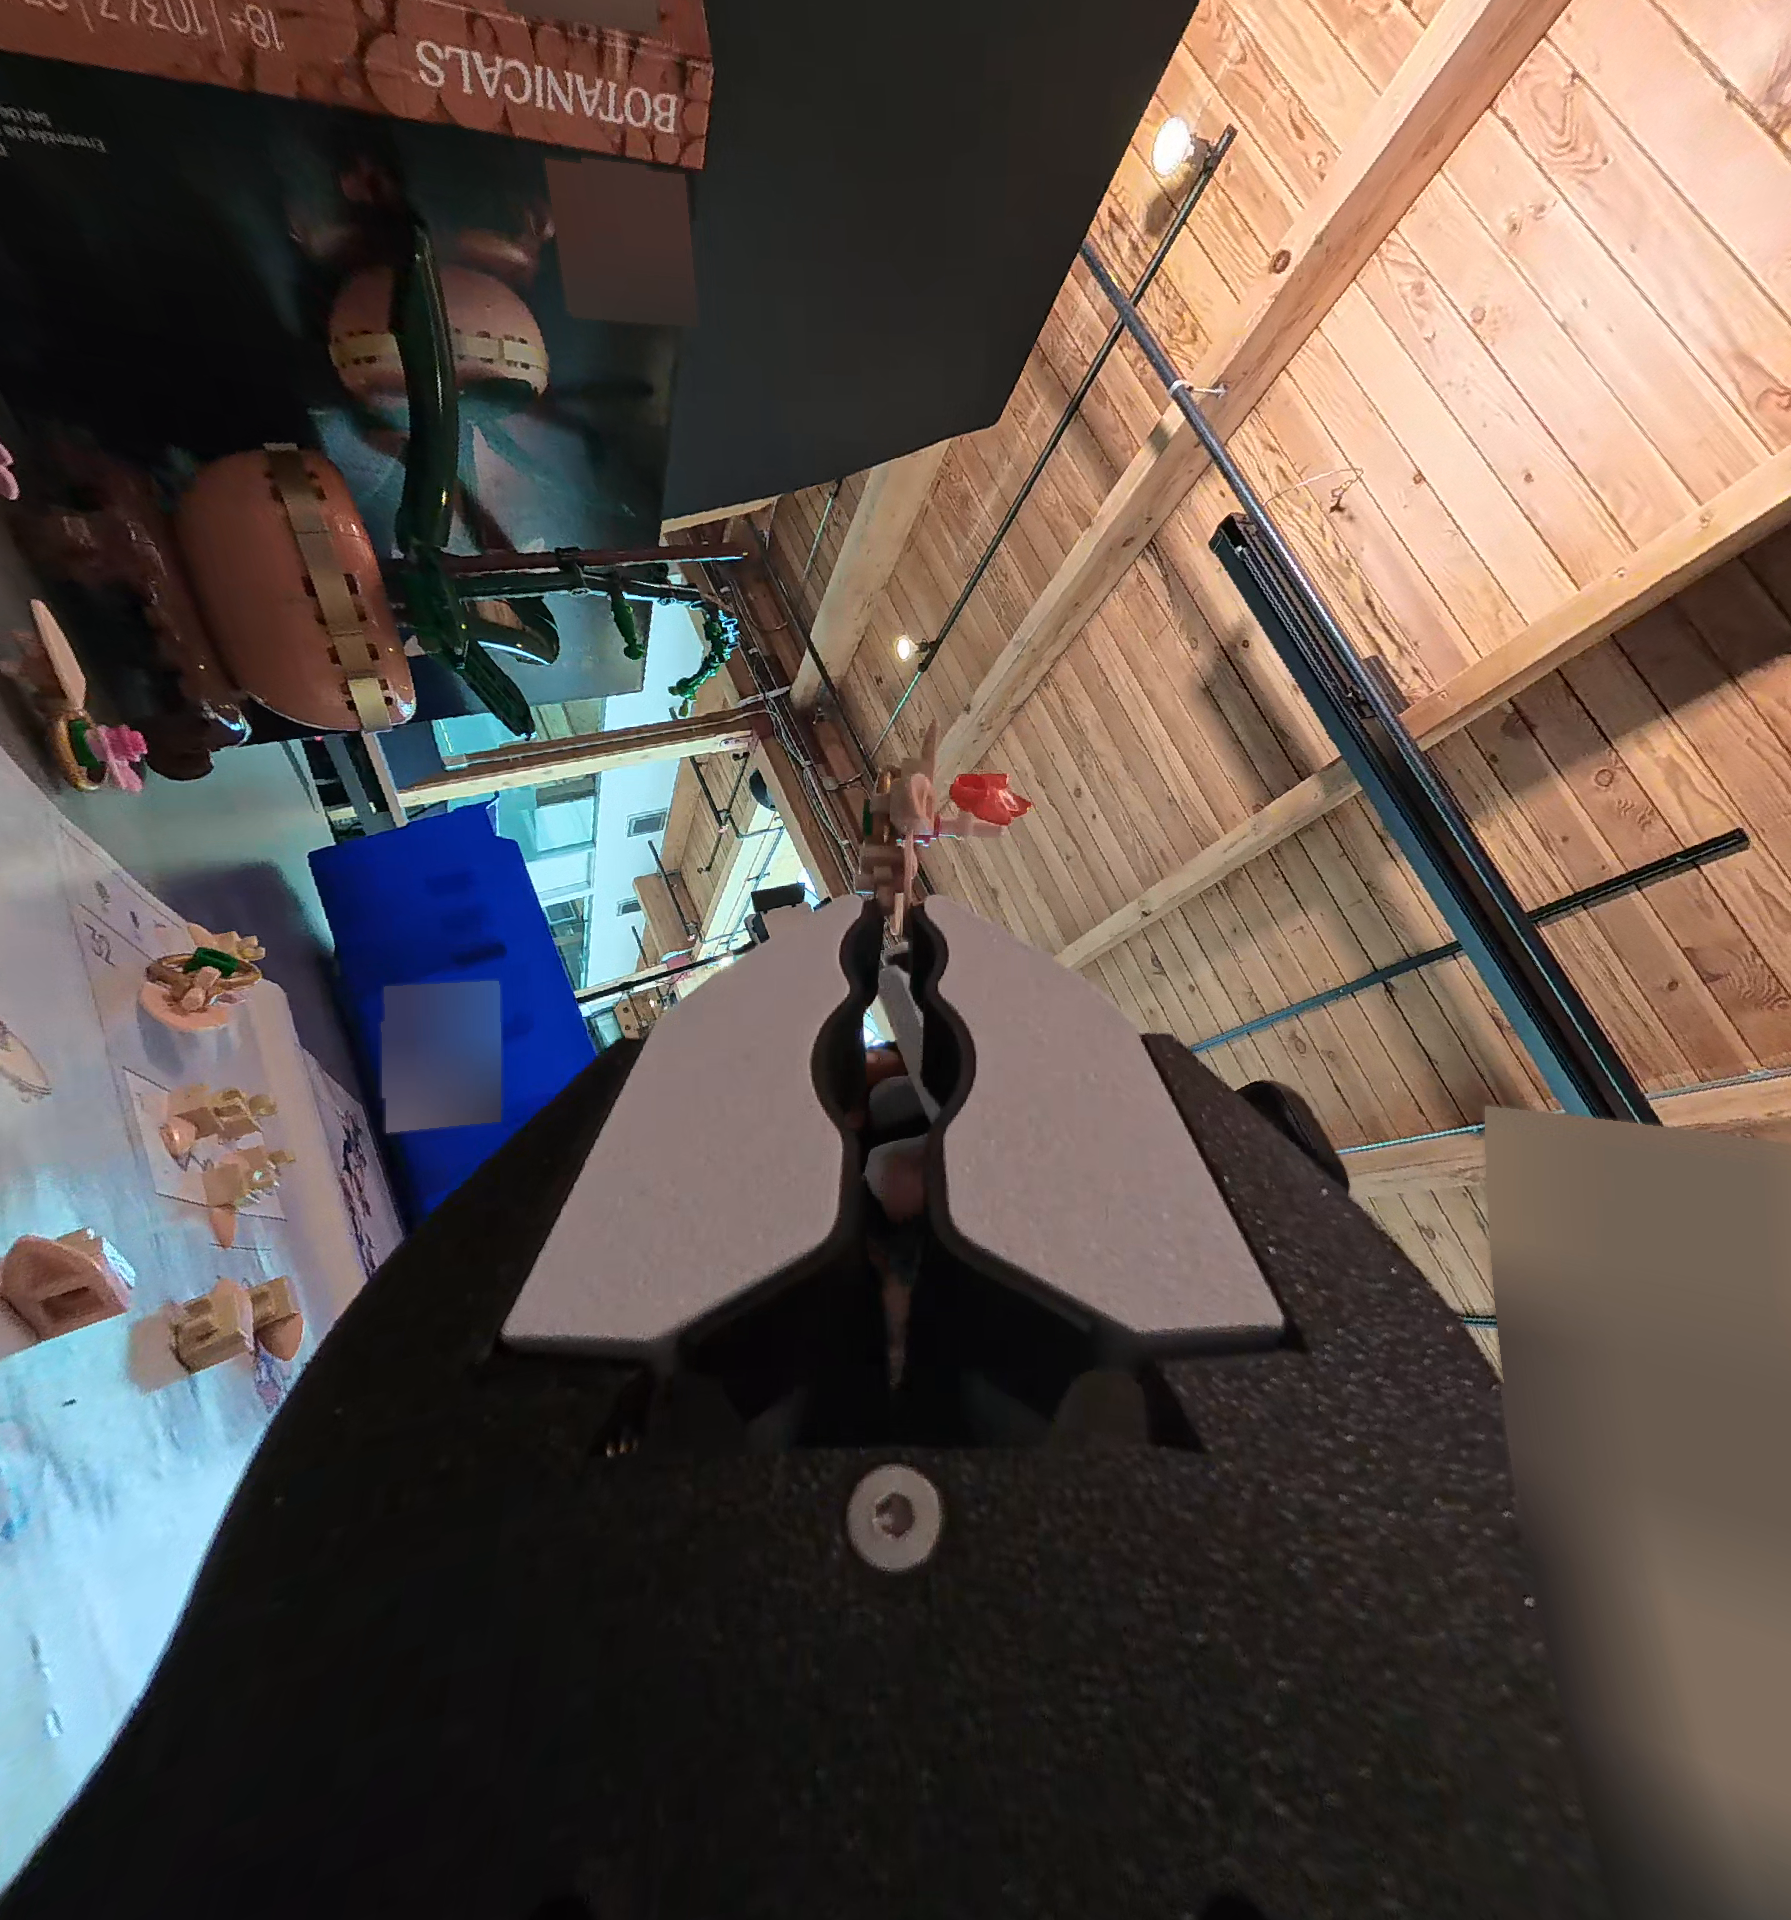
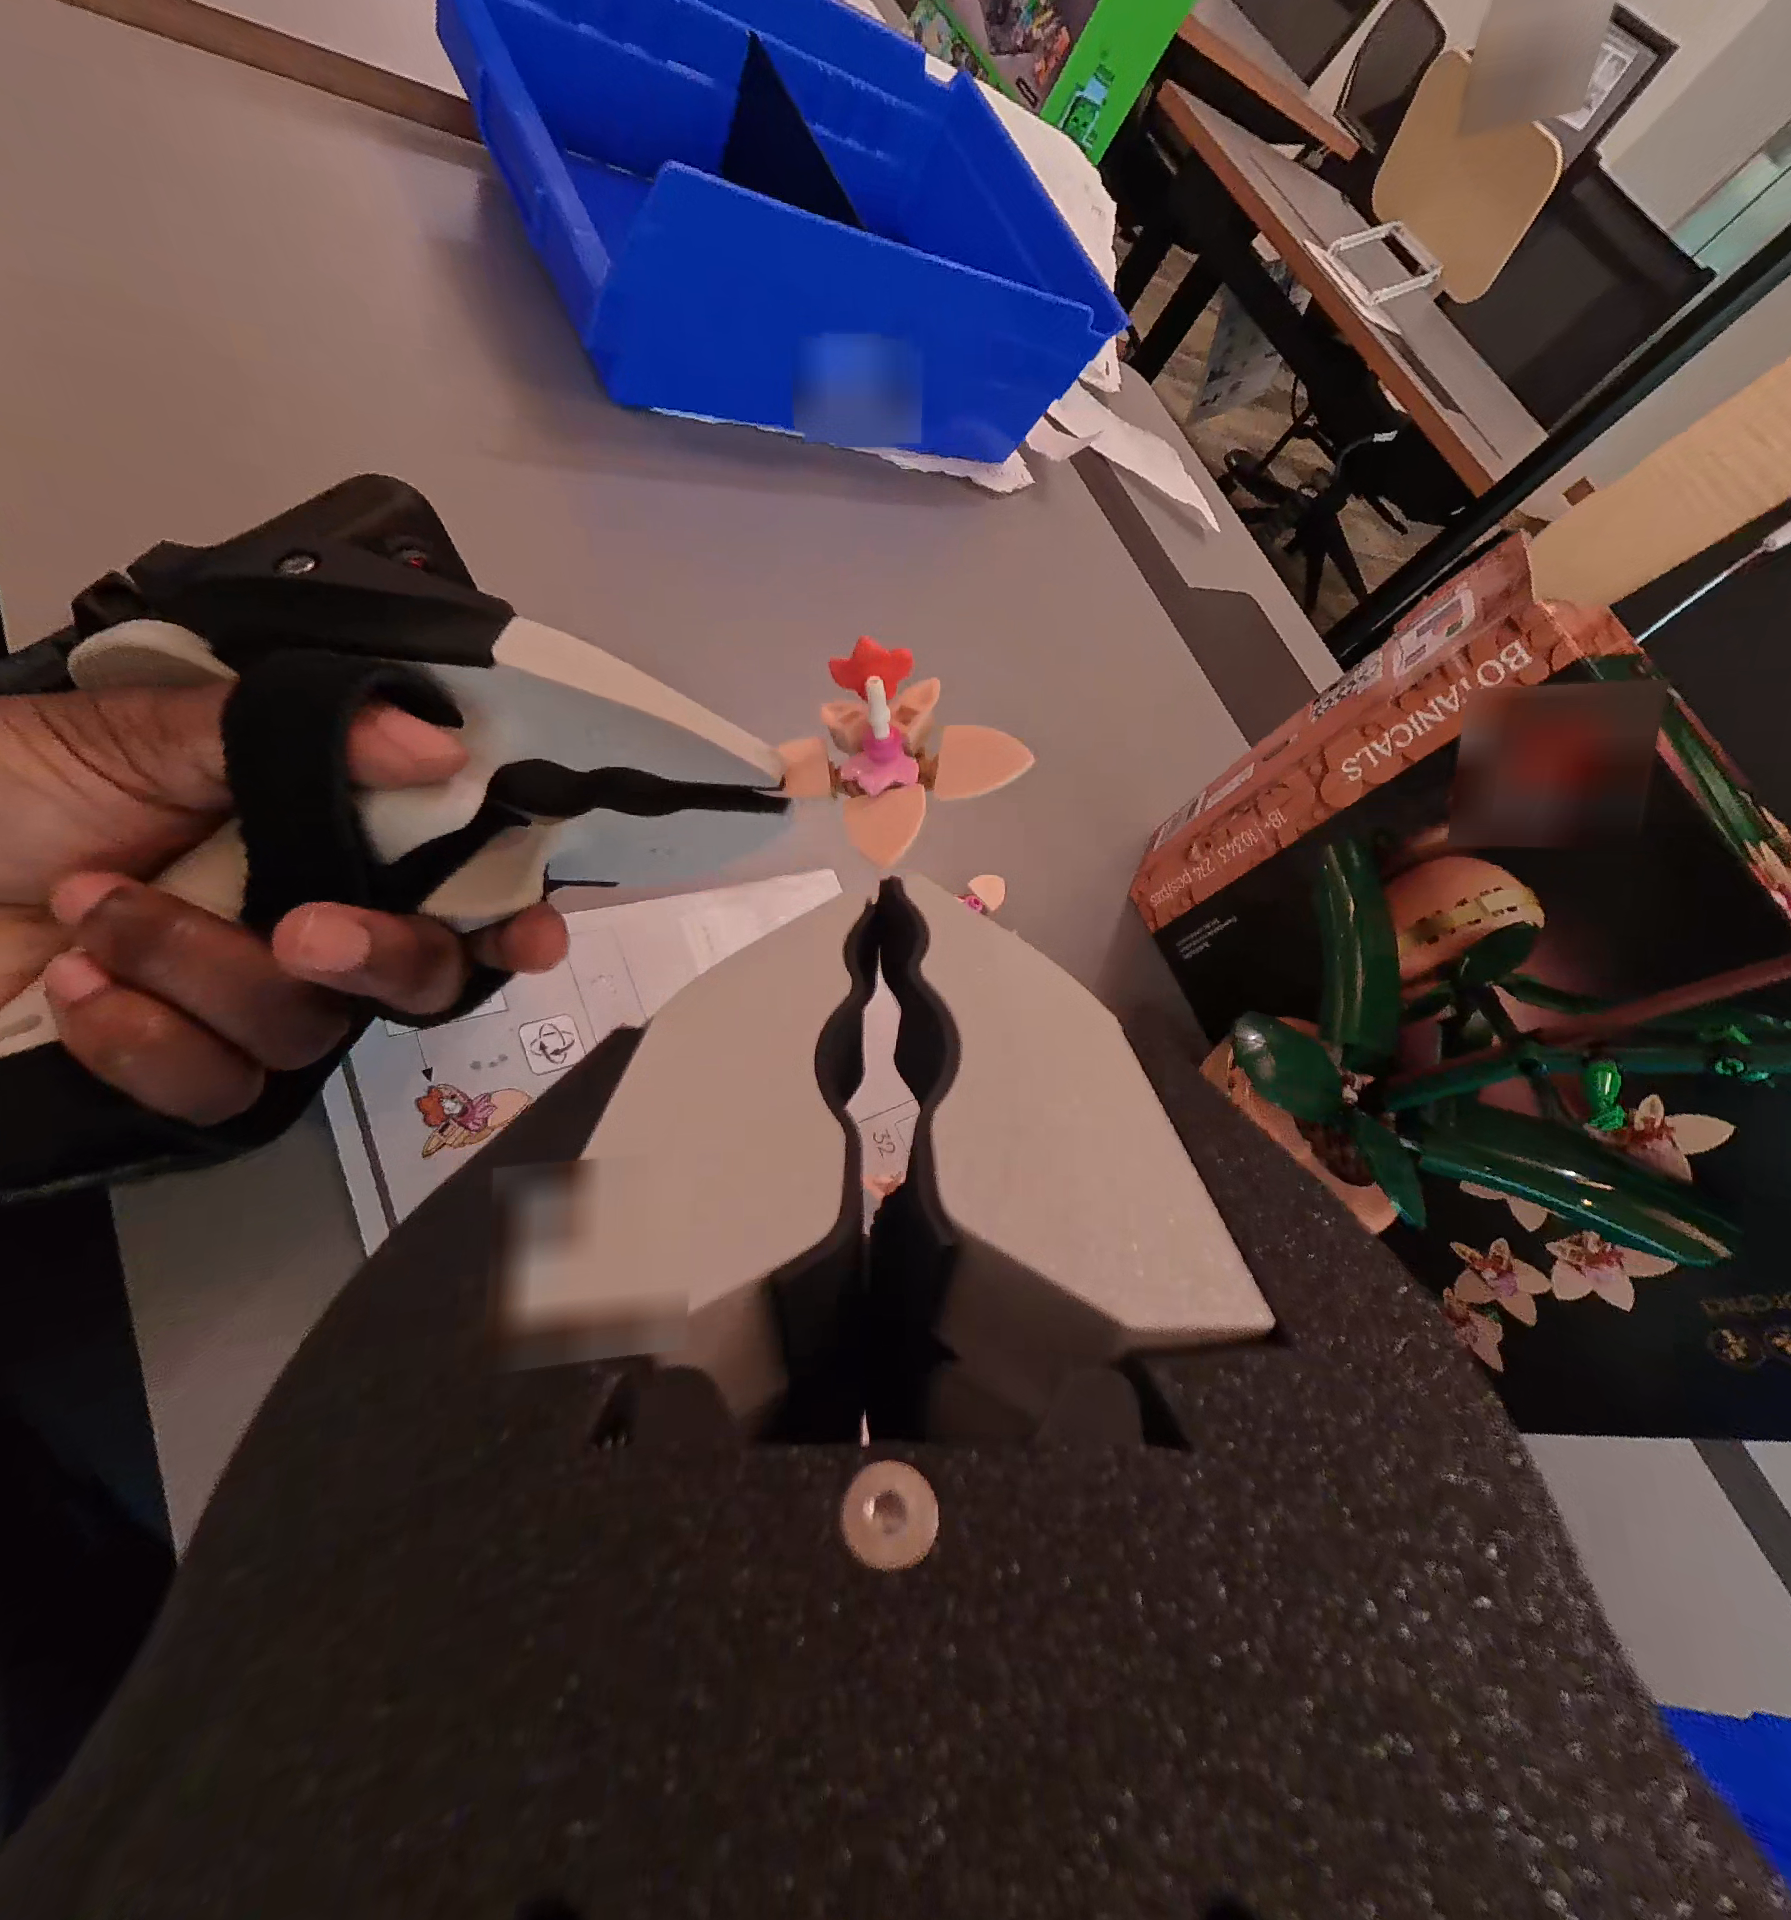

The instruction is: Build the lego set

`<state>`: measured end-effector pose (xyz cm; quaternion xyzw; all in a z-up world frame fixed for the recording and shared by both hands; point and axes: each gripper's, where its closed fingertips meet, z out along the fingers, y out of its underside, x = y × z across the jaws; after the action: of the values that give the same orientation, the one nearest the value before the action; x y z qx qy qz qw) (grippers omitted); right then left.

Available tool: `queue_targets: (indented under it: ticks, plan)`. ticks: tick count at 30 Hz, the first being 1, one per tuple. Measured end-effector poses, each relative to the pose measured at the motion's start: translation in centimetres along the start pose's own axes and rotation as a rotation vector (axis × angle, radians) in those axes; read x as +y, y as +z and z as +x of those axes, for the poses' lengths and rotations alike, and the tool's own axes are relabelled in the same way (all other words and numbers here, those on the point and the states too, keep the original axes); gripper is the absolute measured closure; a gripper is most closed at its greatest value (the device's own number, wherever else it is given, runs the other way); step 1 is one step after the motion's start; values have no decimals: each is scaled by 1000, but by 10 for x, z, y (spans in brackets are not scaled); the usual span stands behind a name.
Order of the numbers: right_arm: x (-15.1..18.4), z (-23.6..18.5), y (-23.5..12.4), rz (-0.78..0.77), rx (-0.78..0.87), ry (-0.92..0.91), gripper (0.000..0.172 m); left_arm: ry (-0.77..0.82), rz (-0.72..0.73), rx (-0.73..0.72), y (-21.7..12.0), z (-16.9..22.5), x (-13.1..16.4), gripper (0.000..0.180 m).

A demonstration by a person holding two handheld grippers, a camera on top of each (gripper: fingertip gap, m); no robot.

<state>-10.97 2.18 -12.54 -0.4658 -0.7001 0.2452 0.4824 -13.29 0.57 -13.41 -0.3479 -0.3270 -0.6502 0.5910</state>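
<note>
Peach-petalled brick flower [image 2: 886,758], with a pink centre and a red piece on a white stalk, hangs in the air above the grey table [image 2: 351,343]. My left gripper [image 2: 782,787] pinches it by one side petal, pads pressing on the thin edge; gripping there leaves the centre and the other petals exposed. From the left wrist view the flower [image 1: 912,821] juts out past the nearly closed tips, seen edge-on against a wooden ceiling [image 1: 1390,520], so that gripper is tilted upward, probably to present the flower's face toward my other hand.

My right gripper [image 2: 892,891] sits just below the lowest petal, not touching it, jaws fully closed on nothing.

Under the flower lies an instruction booklet [image 2: 610,956], open flat, with small peach sub-assemblies [image 1: 221,1127] resting on its pages, judged to be sorted by step. A blue bin [image 2: 818,281] stands farther back on the table. The kit's box [image 2: 1493,1039] stands to the right, picture side facing me.
</note>
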Motion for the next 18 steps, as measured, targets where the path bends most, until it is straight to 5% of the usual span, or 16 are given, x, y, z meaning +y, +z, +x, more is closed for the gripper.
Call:
queue_targets:
  ticks: [11, 18]
  plan:
    - [2, 3, -1, 1, 4, 6, 172, 35, -46, -29, 1, -5, 1, 175]
    - [67, 25, 18, -183, -52, 113, 157, 491, -339, -299, -12, -17, -15, 176]
